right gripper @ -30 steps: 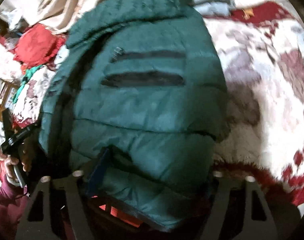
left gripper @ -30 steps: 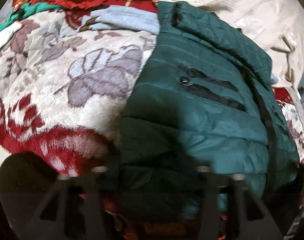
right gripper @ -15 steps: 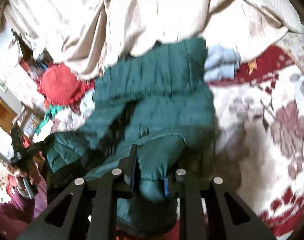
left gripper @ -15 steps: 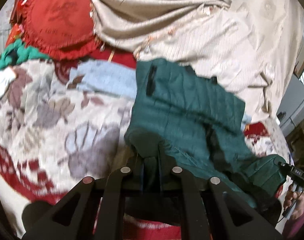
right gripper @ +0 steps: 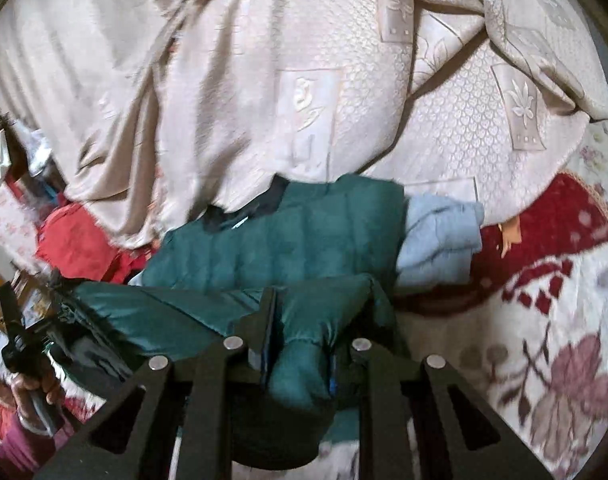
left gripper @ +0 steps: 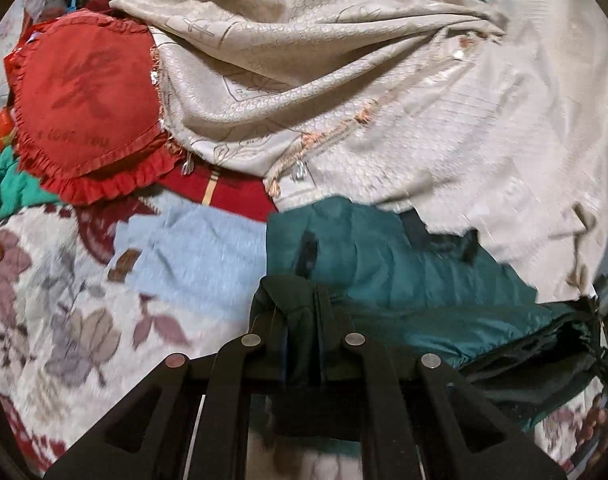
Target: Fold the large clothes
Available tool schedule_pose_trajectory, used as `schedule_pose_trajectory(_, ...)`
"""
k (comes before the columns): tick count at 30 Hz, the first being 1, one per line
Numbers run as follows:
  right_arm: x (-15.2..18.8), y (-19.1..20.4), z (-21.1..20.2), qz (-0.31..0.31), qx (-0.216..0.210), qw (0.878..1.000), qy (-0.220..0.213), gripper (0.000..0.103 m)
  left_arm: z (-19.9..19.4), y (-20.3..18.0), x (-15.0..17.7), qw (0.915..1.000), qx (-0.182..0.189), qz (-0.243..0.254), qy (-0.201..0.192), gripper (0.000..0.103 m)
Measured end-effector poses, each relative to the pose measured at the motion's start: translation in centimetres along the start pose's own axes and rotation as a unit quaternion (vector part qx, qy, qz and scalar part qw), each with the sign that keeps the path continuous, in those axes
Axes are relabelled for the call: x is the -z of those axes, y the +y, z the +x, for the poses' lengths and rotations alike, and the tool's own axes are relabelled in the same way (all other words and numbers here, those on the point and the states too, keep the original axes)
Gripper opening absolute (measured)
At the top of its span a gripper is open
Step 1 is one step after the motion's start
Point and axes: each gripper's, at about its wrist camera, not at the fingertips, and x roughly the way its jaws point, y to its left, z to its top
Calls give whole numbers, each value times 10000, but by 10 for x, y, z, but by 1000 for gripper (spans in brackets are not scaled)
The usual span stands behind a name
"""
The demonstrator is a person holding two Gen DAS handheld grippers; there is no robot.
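Observation:
A dark green quilted jacket (left gripper: 388, 268) lies on a floral blanket (left gripper: 63, 320) on a bed. My left gripper (left gripper: 301, 320) is shut on a bunched corner of its hem and holds it lifted above the rest of the jacket. My right gripper (right gripper: 299, 320) is shut on the other hem corner of the jacket (right gripper: 287, 240). The lifted edge stretches between both grippers, over the part still lying flat. The other hand-held gripper shows at the left edge of the right wrist view (right gripper: 19, 340).
A folded light blue garment (left gripper: 191, 256) lies beside the jacket, also in the right wrist view (right gripper: 440, 236). A beige patterned bedspread (left gripper: 344, 80) is heaped behind. A red frilled heart cushion (left gripper: 87, 108) sits at the back left.
Both grippers closed on the jacket's lower hem, then lifted it and carried it forward toward the collar. The jacket went from flat to half doubled over.

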Motion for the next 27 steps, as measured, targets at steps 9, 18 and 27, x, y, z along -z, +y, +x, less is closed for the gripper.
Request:
schedule_pose_trajectory(9, -49, -33, 91, 325, 416, 9983, 250, 20, 96, 2, -31, 9993, 45, -351, 131, 0)
schedule_pose_trajectory(18, -46, -46, 139, 515, 606, 9968, 12, 22, 69, 34, -54, 9945, 765, -713, -114, 38)
schedule_pose_trajectory(27, -57, -42, 142, 788, 552, 9950, 265, 33, 40, -1, -9, 9970, 510, 80, -578, 44)
